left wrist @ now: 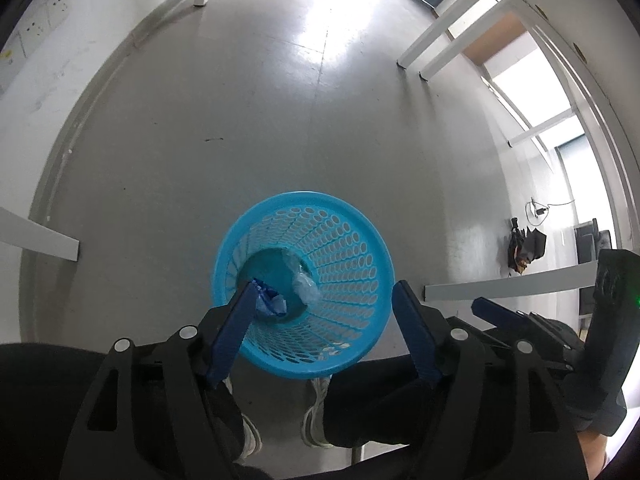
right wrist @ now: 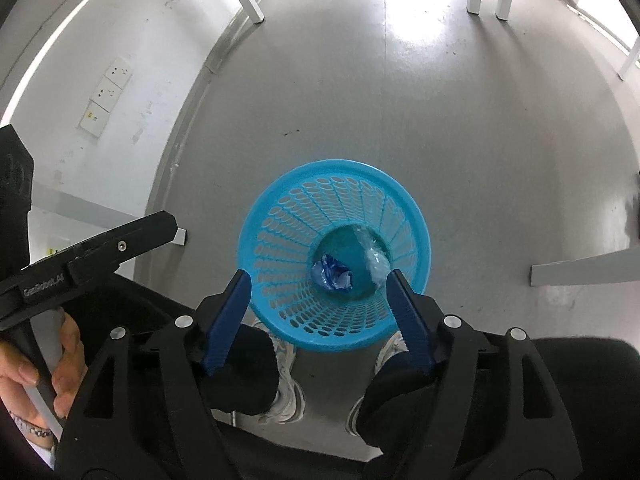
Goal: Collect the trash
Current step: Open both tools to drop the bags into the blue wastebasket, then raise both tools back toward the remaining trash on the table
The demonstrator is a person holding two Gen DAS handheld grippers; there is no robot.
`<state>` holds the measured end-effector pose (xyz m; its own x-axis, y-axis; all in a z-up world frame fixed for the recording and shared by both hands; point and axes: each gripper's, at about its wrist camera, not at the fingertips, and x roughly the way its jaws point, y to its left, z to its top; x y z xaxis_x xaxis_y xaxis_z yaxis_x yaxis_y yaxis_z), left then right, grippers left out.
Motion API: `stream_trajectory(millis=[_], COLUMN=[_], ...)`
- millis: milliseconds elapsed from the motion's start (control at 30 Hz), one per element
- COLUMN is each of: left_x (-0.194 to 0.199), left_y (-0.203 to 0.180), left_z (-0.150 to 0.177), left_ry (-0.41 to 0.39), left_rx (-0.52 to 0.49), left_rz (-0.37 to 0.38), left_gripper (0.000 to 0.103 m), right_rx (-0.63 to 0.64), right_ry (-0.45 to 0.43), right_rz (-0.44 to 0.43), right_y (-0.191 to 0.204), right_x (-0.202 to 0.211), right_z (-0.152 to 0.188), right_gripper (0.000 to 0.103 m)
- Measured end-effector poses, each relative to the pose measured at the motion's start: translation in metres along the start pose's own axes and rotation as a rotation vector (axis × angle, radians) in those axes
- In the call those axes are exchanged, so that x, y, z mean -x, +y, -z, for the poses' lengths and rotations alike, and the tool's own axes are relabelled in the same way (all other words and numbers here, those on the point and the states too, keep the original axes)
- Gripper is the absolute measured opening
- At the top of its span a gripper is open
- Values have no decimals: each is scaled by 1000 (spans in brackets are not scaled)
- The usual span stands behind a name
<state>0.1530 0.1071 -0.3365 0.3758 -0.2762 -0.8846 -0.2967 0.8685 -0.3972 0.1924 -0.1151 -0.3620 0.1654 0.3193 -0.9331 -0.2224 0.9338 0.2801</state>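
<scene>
Two pieces of trash are seen at the bottom of the blue basket point(right wrist: 276, 240): a crumpled blue wrapper point(right wrist: 331, 275) and, just beside it, a clear plastic piece point(right wrist: 376, 264). The basket stands upright on the grey floor point(right wrist: 400, 120), close to the white shoes point(right wrist: 286, 396) of the person. Above it, both tools are pointed steeply down. The left tool point(left wrist: 326, 300) is held wide, and nothing is between its blue fingers point(left wrist: 234, 332). The right tool point(right wrist: 318, 282) is also held wide and empty. In the right wrist view, a hand point(right wrist: 44, 364) is seen on the handle of the left tool. White legs point(left wrist: 432, 52) of furniture stand farther away on the floor.
</scene>
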Motion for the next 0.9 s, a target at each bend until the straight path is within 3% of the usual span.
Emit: stream_trajectory(millis=[133, 333, 600, 900], left_x=[15, 39, 79, 144], left_y=[-8, -12, -37, -38], left_z=[10, 23, 46, 70], left_ry=[-15, -28, -107, -220], left_rx=[-26, -43, -143, -166], left_rz=[-9, 8, -16, -67], left_gripper=[70, 79, 94, 97], right_rx=[3, 45, 70, 122], right_ry=[-29, -68, -141, -268], right_rz=[-11, -42, -45, -62], right_y=[0, 8, 12, 19], right_x=[18, 48, 98, 173], right_z=[12, 33, 58, 89], right_gripper=[72, 75, 88, 93])
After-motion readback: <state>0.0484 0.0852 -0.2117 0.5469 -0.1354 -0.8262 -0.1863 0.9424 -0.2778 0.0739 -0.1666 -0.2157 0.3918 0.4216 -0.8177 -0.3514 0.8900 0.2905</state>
